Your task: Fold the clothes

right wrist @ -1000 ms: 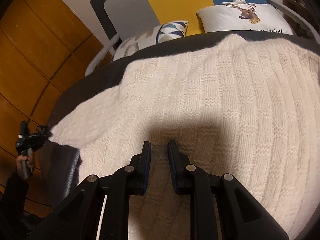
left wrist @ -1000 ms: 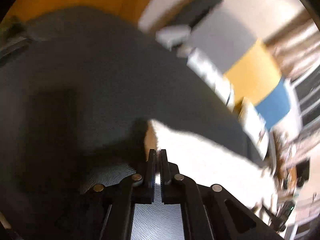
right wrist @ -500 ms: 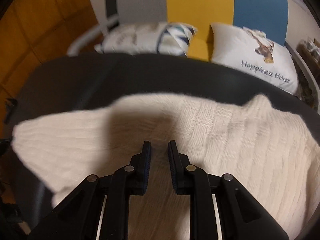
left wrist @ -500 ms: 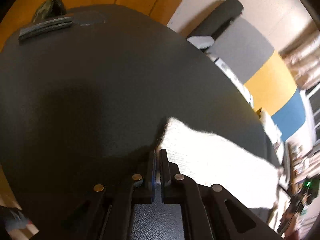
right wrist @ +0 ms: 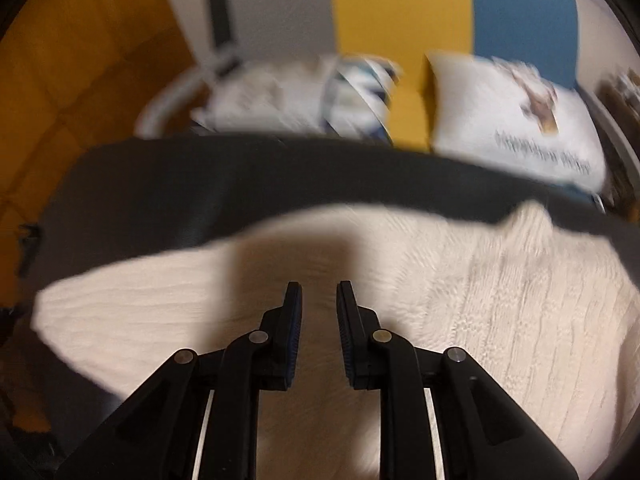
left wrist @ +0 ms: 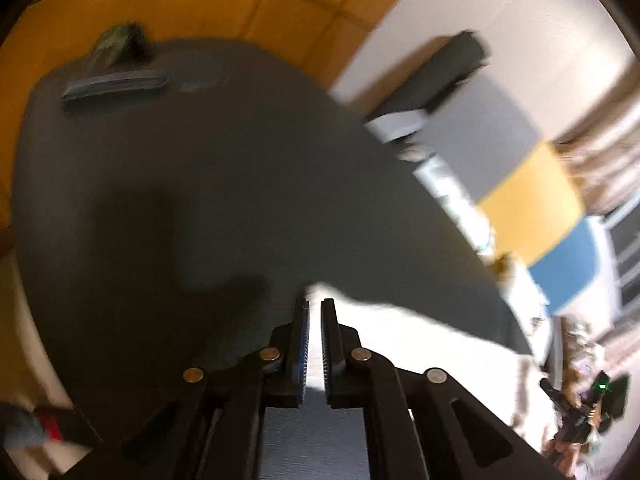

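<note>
A cream knitted sweater [right wrist: 500, 300] lies spread on a dark grey surface [right wrist: 200, 184]. My right gripper [right wrist: 318, 286] hovers over the sweater's near part, casting a shadow on it. Its jaws stand a little apart and hold nothing. In the left wrist view one corner of the sweater [left wrist: 400, 332] lies just beyond and to the right of my left gripper [left wrist: 315, 302]. Those jaws are opening, a narrow slit shows between the pads, and the white cloth seen through it is not pinched. The view is blurred.
A flat dark folded item [left wrist: 114, 86] and a greenish bundle [left wrist: 120, 38] sit at the far end of the grey surface [left wrist: 240, 160]. Beyond the far edge stand a white printed pillow [right wrist: 512, 120], a patterned pillow [right wrist: 296, 96] and grey, yellow and blue panels.
The left jaws, pressed together at the sweater's corner before, now show a slit and have drawn back a little. The right gripper has swung toward the sweater's far edge, so the pillows fill more of its view.
</note>
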`<state>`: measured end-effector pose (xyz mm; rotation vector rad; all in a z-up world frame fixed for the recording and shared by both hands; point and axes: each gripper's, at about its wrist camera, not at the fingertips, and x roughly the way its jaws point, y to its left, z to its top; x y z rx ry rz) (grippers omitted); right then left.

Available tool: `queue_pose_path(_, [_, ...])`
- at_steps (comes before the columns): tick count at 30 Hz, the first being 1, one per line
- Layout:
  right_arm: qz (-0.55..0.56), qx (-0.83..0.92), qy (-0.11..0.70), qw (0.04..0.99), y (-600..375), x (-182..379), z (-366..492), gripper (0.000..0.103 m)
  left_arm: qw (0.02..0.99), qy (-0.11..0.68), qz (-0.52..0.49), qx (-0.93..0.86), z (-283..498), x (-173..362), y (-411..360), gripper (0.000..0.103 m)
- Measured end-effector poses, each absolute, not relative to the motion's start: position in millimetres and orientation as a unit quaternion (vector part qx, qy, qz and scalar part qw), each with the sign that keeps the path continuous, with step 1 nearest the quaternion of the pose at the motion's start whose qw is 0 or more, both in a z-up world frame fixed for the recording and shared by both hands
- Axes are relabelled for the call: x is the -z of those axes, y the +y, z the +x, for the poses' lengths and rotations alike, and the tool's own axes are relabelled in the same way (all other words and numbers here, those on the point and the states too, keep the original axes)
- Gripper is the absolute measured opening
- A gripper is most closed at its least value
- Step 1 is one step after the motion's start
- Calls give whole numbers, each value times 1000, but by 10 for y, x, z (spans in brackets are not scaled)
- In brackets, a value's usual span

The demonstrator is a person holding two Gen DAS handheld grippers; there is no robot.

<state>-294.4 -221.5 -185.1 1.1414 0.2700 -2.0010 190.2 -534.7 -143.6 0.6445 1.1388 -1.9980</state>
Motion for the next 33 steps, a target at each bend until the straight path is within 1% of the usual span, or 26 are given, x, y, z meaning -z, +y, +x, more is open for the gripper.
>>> queue_pose_path(3, [437, 760, 121, 465, -2187, 1756, -2526, 20, 332, 414, 277, 801, 1667, 1381, -5283, 8])
queue_pose_path(4, [436, 753, 137, 473, -2195, 1792, -2399, 20, 325, 401, 294, 805, 1558, 1406, -5256, 8])
queue_pose_path(6, [445, 741, 165, 475, -2203, 1910, -2166, 20, 316, 386, 331, 801, 1354, 1536, -5219, 8])
queue_pose_path(9, [467, 738, 187, 450, -2208, 2165, -2039, 20, 354, 384, 390, 758, 1269, 1886, -5241, 7])
queue_pose_path(13, [453, 749, 141, 462, -2088, 2266, -2022, 20, 370, 413, 357, 752, 1495, 1884, -5216, 6])
queue_pose_path(16, [486, 732, 80, 471, -1951, 2228, -2155, 20, 364, 404, 339, 768, 1534, 1737, -5167, 6])
queue_pose_path(18, [473, 735, 59, 483, -1846, 2079, -2110, 20, 348, 407, 320, 782, 1507, 1657, -5224, 9])
queue_pose_path(20, [471, 714, 60, 514, -1844, 1973, -1963, 20, 355, 397, 328, 781, 1345, 1639, -5346, 11])
queue_pose_path(22, [465, 699, 91, 536, -1842, 1936, -1732, 20, 381, 384, 372, 755, 1265, 1765, -5476, 11])
queue_pose_path(23, [467, 695, 118, 533, -1842, 1970, -1612, 20, 390, 381, 387, 743, 1240, 1825, -5544, 9])
queue_pose_path(25, [487, 690, 170, 508, -1851, 2194, -1479, 20, 401, 378, 388, 739, 1199, 1824, -5665, 8])
queue_pose_path(26, [473, 698, 158, 514, -1830, 2212, -1463, 20, 406, 380, 391, 733, 1152, 1785, -5680, 8])
queue_pose_path(27, [465, 703, 134, 521, -1779, 2229, -1471, 20, 408, 385, 386, 732, 1113, 1723, -5658, 6])
queue_pose_path(29, [490, 696, 74, 519, -1679, 2204, -1582, 20, 374, 380, 365, 763, 984, 1532, -5464, 6])
queue_pose_path(30, [502, 697, 44, 511, -1600, 2162, -1631, 20, 335, 371, 363, 787, 865, 1444, -5301, 7])
queue_pose_path(31, [496, 705, 27, 506, -1504, 2086, -1645, 20, 294, 362, 360, 808, 745, 1356, -5138, 11])
queue_pose_path(33, [490, 703, 23, 515, -1328, 1946, -1564, 20, 196, 326, 361, 851, 388, 1193, -4697, 11])
